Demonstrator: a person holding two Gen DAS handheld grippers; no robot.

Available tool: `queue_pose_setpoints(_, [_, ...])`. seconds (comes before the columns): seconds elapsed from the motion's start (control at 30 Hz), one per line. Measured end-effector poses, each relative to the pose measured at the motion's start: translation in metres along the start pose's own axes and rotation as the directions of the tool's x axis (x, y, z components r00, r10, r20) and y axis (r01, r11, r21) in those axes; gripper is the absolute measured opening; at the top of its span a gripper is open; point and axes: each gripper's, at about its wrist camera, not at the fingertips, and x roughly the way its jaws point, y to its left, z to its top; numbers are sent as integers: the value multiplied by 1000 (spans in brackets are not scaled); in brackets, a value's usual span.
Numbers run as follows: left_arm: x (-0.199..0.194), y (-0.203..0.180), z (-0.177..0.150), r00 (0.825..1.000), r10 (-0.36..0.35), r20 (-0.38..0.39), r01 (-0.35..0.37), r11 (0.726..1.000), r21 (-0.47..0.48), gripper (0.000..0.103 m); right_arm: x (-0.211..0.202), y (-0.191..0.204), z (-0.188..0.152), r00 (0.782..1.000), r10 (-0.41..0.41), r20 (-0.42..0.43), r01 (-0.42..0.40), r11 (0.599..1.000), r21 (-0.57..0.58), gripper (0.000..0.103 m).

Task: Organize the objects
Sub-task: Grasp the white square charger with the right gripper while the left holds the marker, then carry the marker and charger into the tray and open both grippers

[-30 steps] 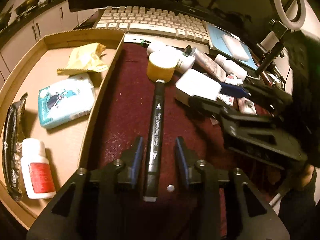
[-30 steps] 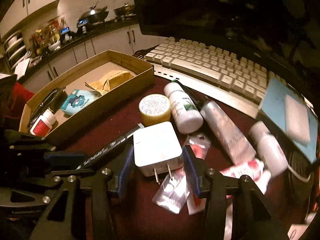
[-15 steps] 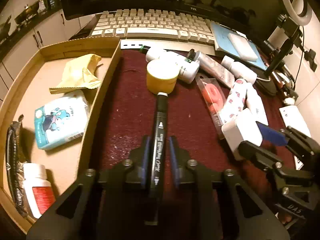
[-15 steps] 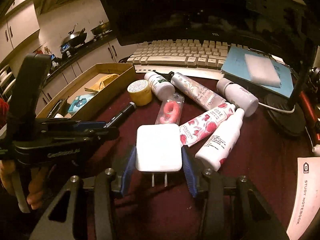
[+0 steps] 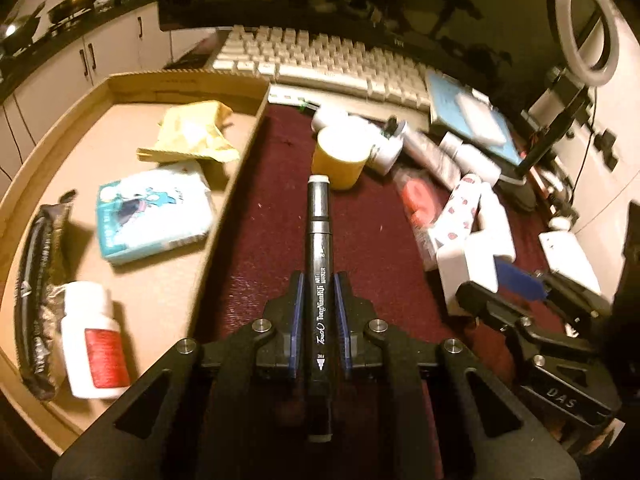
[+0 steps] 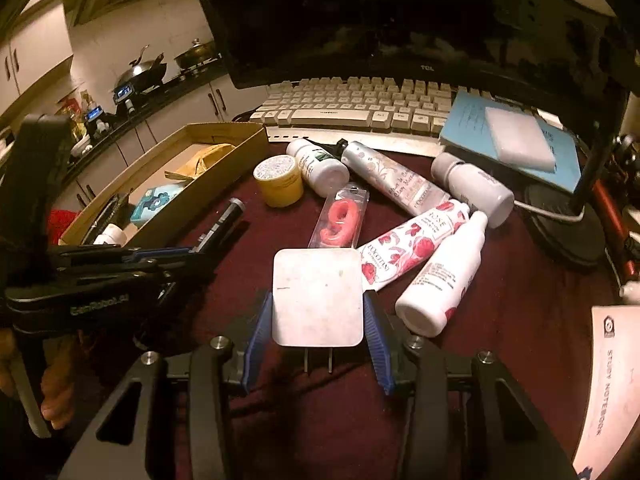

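Black marker: "Touch TongNianRiJi ART MARKER" (small print partly legible). Monitor bezel: "TCL". Floral tube: "ROSE", "L'OCCITANE". White booklet: "STUDY NOTEBOOK". Right gripper body: "DAS". Left gripper body: "GenRobot.ai".

A: What sort of place am I working in?
B: A home. Desk setup in the same room as a kitchen.
A: Evidence?
B: Desk side: dark monitor, white keyboard, ring light on a stand, study notebook, all on a maroon cloth.
A: Kitchen side?
B: Behind my left: counter with a wok and a lidded pot, white cupboard doors below, wall cabinets above.
A: Anything else domestic?
B: Toiletry bottles and hand-cream tubes strewn on the cloth, a cardboard tray holding snack packets. Personal clutter, not office or lab kit.
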Motion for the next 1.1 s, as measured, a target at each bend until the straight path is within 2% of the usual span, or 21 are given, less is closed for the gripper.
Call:
queue_pose_setpoints(0.2, [-27, 9, 0, 999, 0, 49, 0, 1000, -9, 14, -13, 7, -1, 1000, 14, 20, -14, 1000, 24, 45])
queue_pose_setpoints(0.47, [-57, 32, 1, 995, 40, 93, -34, 998, -56, 14, -29, 40, 8, 997, 51, 54, -50, 999, -21, 45])
queue_pose_setpoints(0.57, [-67, 45, 3, 992, 57, 111, -47, 995, -88, 14, -29, 52, 12, 996, 70, 58, -67, 997, -39, 45])
queue_pose_setpoints(0.73, [-77, 59, 10, 993, 10, 121, 6, 992, -129, 14, -23, 71, 18, 993, 105, 50, -101, 992, -77, 45])
queue_pose_setpoints(0.83, [-85, 57, 15, 991, 5, 136, 12, 993, -122, 14, -20, 77, 23, 991, 121, 53, -116, 989, -87, 45])
queue_pose_setpoints(1.03, [-102, 61, 25, 990, 53, 131, -38, 993, -115, 14, -15, 79, 32, 989, 139, 54, -134, 987, -87, 45])
queue_pose_setpoints(1.1, [-111, 64, 29, 989, 45, 141, -29, 993, -113, 14, -12, 82, 36, 988, 142, 56, -136, 986, -94, 45])
